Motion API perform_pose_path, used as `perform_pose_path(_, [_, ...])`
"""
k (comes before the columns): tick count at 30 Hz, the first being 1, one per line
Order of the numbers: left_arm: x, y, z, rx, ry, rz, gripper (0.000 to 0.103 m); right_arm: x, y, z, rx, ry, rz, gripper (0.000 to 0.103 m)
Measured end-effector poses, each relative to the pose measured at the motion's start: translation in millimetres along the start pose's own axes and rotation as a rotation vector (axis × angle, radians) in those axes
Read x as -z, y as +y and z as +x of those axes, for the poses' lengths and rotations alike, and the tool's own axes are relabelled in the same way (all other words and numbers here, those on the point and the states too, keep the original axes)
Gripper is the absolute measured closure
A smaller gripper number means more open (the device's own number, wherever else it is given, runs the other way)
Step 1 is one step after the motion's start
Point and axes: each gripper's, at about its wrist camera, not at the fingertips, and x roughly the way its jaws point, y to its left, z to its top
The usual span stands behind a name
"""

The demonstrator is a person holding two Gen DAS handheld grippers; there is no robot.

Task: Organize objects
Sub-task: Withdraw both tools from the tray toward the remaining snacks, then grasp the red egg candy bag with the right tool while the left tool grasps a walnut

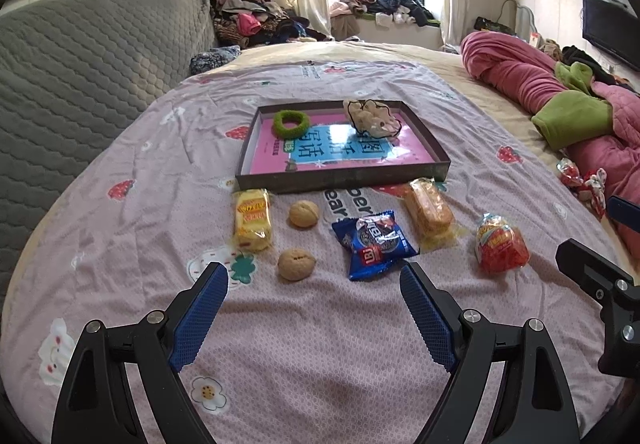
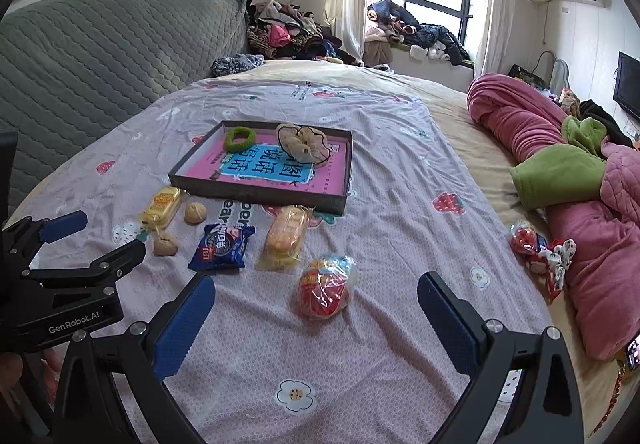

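A dark shallow tray lies on the bed with a pink book, a green hair ring and a beige scrunchie in it. In front of it lie a yellow snack pack, two walnuts, a blue cookie pack, an orange cake pack and a red snack bag. My left gripper is open and empty just short of the near walnut. My right gripper is open and empty around the red bag's near side.
A rolled pink and green quilt lies along the right. Red-and-white wrapped items sit beside it. A grey padded headboard is on the left. Clothes are piled by the window.
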Motion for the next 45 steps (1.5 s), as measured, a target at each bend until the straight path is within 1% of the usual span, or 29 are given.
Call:
perform_pose_path(10, [17, 2, 17, 0.013, 0.033, -0.006, 0.014, 10, 1, 17, -0.006, 0.033, 0.007, 0.001])
perform_pose_path(17, [22, 3, 27, 0.019, 0.045, -0.010, 0.014, 18, -1, 30, -0.009, 0.059, 0.021, 0.001])
perform_pose_path(22, [22, 8, 36, 0.030, 0.058, -0.029, 0.014, 23, -5, 40, -0.012, 0.083, 0.035, 0.001])
perform_pose_path(30, [20, 13, 57, 0.019, 0.079, -0.034, 0.014, 24, -9, 63, -0.008, 0.121, 0.045, 0.001])
perform_pose_path(37, [19, 20, 77, 0.016, 0.092, -0.049, 0.014, 25, -11, 79, -0.002, 0.128, 0.050, 0.001])
perform_pose_path(45, [16, 27, 93, 0.030, 0.097, -0.067, 0.014, 24, -12, 99, 0.004, 0.156, 0.056, 0.001])
